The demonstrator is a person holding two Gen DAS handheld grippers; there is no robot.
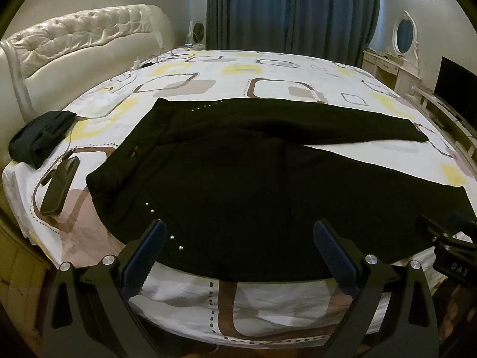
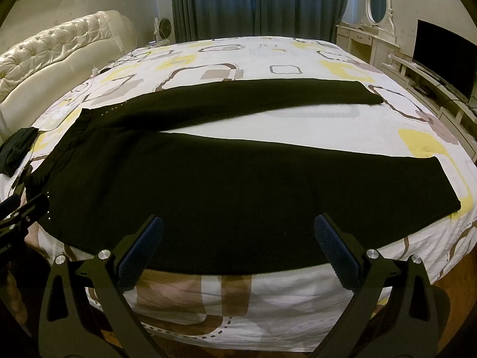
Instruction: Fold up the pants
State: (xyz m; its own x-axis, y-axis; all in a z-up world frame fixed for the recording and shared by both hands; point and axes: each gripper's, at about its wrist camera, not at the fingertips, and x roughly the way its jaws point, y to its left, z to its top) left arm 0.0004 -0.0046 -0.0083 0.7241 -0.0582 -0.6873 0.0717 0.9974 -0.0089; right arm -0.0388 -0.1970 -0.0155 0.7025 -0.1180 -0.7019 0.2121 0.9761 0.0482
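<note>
Left gripper [image 1: 238,235] spread wide, nothing between its blue ribbed pads [image 1: 149,253]; hovers over the near edge of the bed [image 1: 268,65], above the hip side of the black pants [image 1: 238,185]. Right gripper [image 2: 238,232] also spread wide and holding nothing, over the near leg of the pants [image 2: 238,191]. Each gripper shows at the edge of the other's view: right one [image 1: 450,238] at the far right of the left wrist view, left one [image 2: 21,211] at the far left of the right wrist view.

Pants lie flat and unfolded on the patterned bedsheet, waistband toward the left, legs running right and splayed apart in a V with sheet showing between them. Near leg hem [image 2: 444,185] close to the right side of the bed; far leg hem [image 2: 369,92] further back. Small silver studs [image 1: 176,241] line the near hip seam.

Left of the pants: a dark folded garment [image 1: 41,137] near the bed corner, and a phone [image 1: 59,185] on a cable just beside the waistband, not touching. Tufted cream headboard [image 1: 83,38] at left, blue curtains [image 1: 292,6] behind, vanity with oval mirror [image 2: 378,0] and a TV [image 2: 444,56] at right.
</note>
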